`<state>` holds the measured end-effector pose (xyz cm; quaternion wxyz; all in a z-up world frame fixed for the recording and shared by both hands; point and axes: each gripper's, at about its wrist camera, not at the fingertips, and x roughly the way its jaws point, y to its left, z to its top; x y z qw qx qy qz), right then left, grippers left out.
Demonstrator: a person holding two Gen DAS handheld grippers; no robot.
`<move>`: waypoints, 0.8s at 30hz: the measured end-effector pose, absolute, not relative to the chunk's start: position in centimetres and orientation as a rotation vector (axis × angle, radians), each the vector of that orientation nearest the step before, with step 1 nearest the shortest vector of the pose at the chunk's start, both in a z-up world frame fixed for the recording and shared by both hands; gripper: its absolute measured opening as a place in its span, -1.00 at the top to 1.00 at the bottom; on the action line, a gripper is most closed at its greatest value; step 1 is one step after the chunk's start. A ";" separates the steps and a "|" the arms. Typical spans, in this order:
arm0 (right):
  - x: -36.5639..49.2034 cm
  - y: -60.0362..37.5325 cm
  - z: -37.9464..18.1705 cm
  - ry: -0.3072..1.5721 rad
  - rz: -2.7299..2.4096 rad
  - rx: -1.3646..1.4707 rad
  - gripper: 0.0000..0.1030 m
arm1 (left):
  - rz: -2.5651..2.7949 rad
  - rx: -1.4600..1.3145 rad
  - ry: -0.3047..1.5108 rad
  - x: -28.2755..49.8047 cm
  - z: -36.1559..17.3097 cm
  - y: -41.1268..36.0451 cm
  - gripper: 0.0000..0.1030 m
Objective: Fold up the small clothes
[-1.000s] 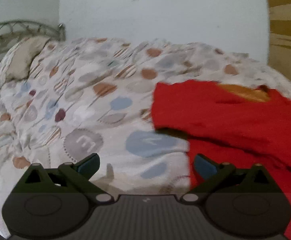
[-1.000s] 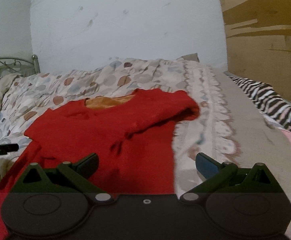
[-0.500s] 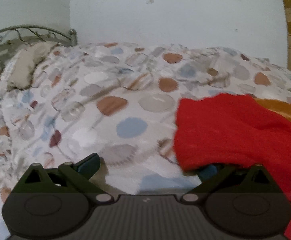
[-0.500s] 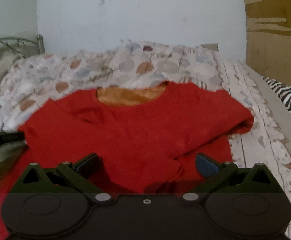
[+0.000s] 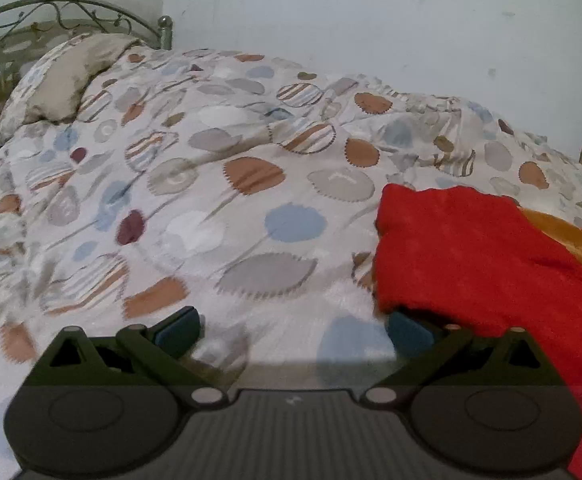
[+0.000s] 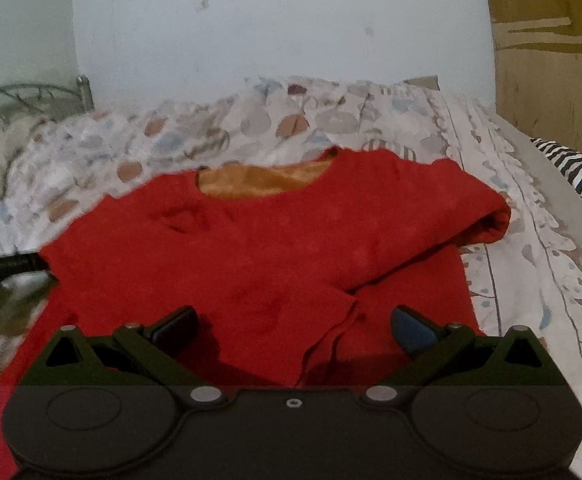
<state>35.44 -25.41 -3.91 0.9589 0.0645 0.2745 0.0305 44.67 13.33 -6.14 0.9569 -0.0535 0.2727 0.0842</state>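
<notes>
— Since a second ago, what has shifted?
— Both tools have pushed forward. The left gripper [image 5: 293, 330] now has its right finger tucked under the near left sleeve edge of the red top [image 5: 487, 264]; before, that edge sat well ahead of it.
— Are they gripping anything?
— No. The left one's jaws are spread wide, its left finger over bare bedspread [image 5: 219, 200]. The right gripper [image 6: 293, 328] is equally wide, hanging over the top's [image 6: 259, 264] lower front, clamping nothing.
— Where does the garment lie?
— Flat on the bedspread, neckline far, orange lining showing, right sleeve folded across the chest.
— Beyond it?
— A pillow [image 5: 67, 80] and metal headboard [image 5: 63, 12] far left, zebra-print cloth [image 6: 579, 176] far right.
</notes>
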 end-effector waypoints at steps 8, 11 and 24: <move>28.4 -28.1 -2.6 0.481 0.004 -0.018 -0.99 | -0.077 -0.163 0.499 33.8 -4.9 13.5 -0.99; 25.8 -29.5 -3.1 0.493 0.023 -0.069 -0.99 | -0.209 -0.166 0.526 31.7 -5.3 12.9 -0.99; 23.2 -32.6 -3.9 0.533 0.050 0.148 -0.30 | -0.401 -0.262 0.759 32.2 -6.6 11.7 -0.27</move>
